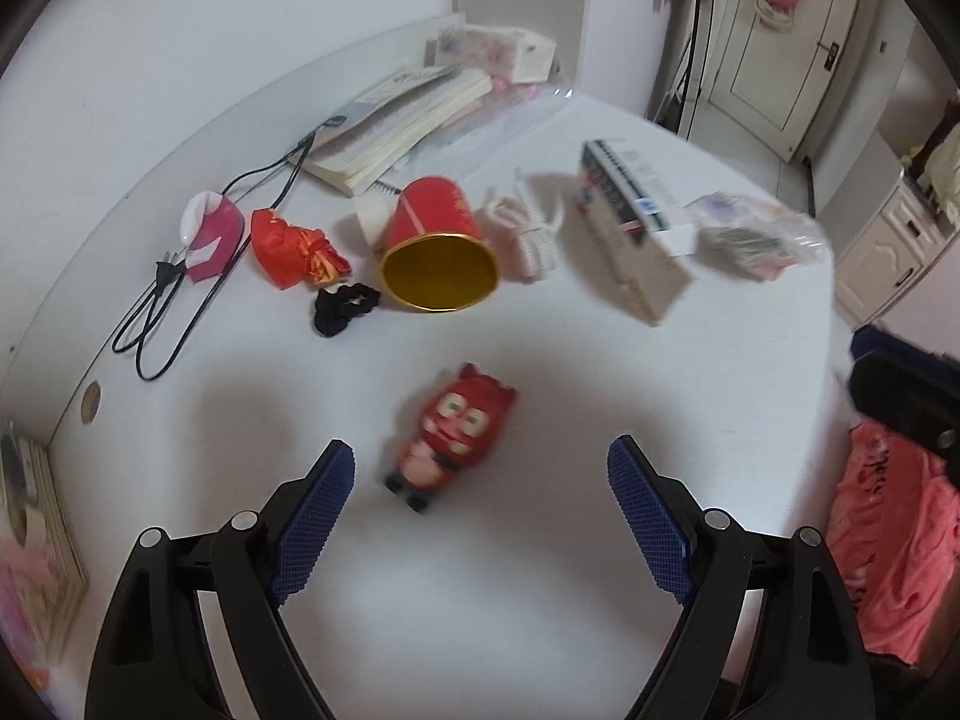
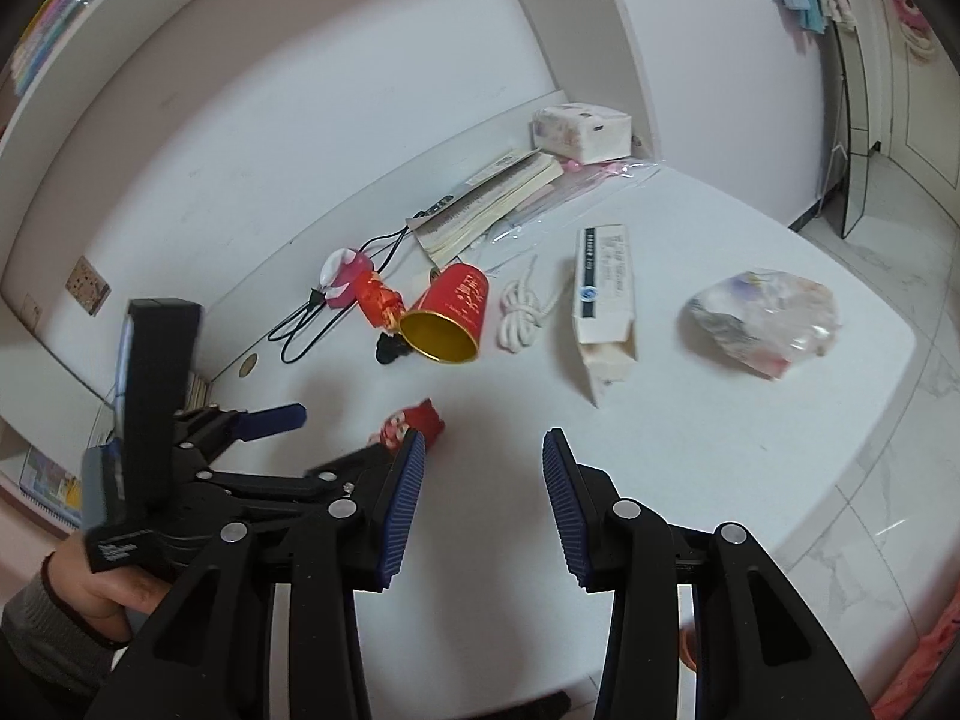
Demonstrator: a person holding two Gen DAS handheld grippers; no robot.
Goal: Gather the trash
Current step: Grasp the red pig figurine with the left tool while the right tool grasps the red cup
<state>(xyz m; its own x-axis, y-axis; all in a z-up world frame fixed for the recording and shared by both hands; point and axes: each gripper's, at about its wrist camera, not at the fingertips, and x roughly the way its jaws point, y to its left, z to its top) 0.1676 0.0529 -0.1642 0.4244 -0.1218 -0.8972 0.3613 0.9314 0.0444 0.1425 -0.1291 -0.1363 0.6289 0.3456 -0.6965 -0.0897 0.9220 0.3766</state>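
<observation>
Claws first: the left claw (image 1: 480,480) hangs spread wide above the white bench (image 1: 540,570), nothing between its blue pads, and the small red cartoon wrapper (image 1: 453,435) lies flat just ahead of that gap. The right claw (image 2: 483,468) stands about half spread and empty too, over bare bench to the right of the same wrapper (image 2: 411,423), with the left tool and the hand (image 2: 114,588) holding it close at its side. The risk, as I judge it, is a clash — both claws crowd one small flat piece, and pads closing low on so thin a thing may skid it away or scrape the bench. Farther out stand a tipped red cup (image 1: 438,252) with a gold inside, a black hair tie (image 1: 345,309), a crumpled red foil scrap (image 1: 288,249), a coil of white cord (image 1: 528,228), an open white carton (image 2: 603,306) and a crinkled plastic bag (image 2: 765,318) — which of these counts as trash I cannot tell. At the back lie books (image 1: 396,126), a black power lead (image 1: 180,300) and a tissue pack (image 2: 582,129) against the wall; beyond are a pale tiled floor (image 2: 888,420) and a white door (image 1: 780,42).
</observation>
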